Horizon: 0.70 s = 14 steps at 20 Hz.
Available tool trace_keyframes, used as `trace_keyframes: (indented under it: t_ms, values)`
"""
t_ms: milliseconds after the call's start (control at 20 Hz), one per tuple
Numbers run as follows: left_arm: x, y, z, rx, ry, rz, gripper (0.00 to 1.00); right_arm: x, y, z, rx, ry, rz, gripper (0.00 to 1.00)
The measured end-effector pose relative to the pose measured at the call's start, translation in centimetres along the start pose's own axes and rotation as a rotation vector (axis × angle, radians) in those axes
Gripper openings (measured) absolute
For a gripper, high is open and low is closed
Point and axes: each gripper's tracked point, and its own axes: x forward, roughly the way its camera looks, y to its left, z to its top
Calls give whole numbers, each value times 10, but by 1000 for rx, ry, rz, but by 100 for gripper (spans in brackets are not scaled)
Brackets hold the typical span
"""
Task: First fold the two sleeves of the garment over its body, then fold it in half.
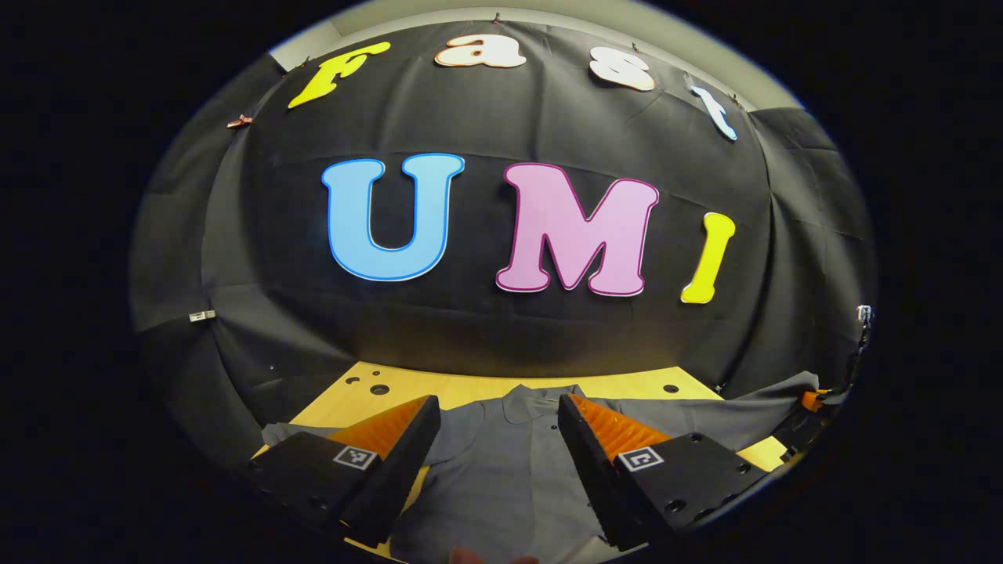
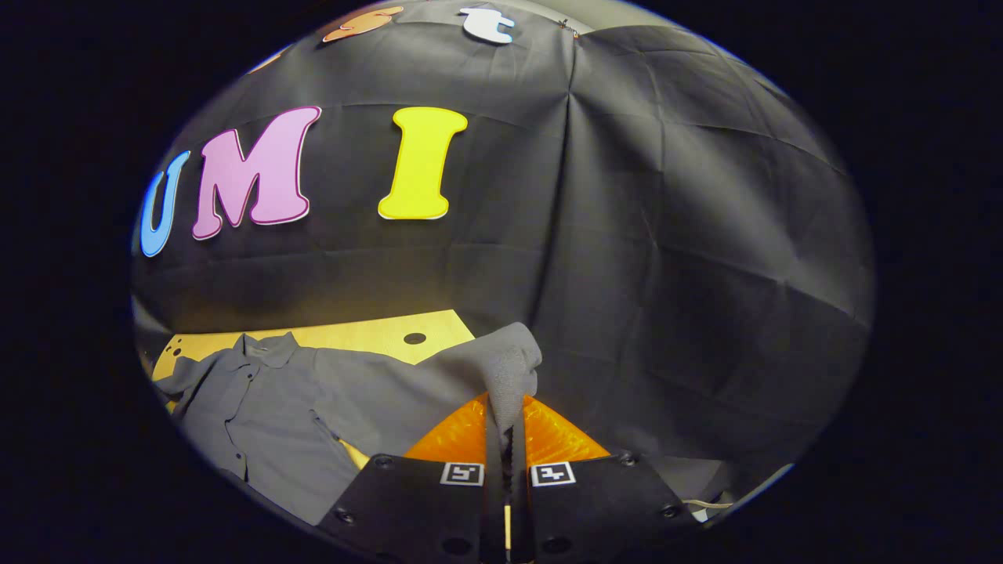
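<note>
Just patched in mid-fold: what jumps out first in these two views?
In the right gripper view, the right gripper is clamped shut on the end of a sleeve, lifted off the table. To its left the grey shirt lies spread on the yellow table, collar toward the wall. In the left gripper view, the left gripper hangs open above the shirt's front.
</note>
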Motion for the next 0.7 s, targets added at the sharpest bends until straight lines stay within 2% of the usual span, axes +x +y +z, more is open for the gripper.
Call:
trace_keyframes:
  t_ms: [150, 300, 450, 550, 700]
  values:
    - [2, 17, 1, -4, -4, -13, 95, -14, 9, 1, 45, -16, -19, 7]
    - [5, 30, 0, -1, -2, -19, 96, -10, -25, -14, 8, -15, -110, 7]
    - [4, 35, 2, 16, -4, -2, 96, 2, -53, -29, -65, 1, -153, 7]
    - [3, 33, 1, 34, 2, 20, 96, 6, -67, -40, -75, 22, -167, 7]
    - [4, 20, 2, 62, 7, 28, 96, 0, -60, -51, -52, 37, -137, 7]
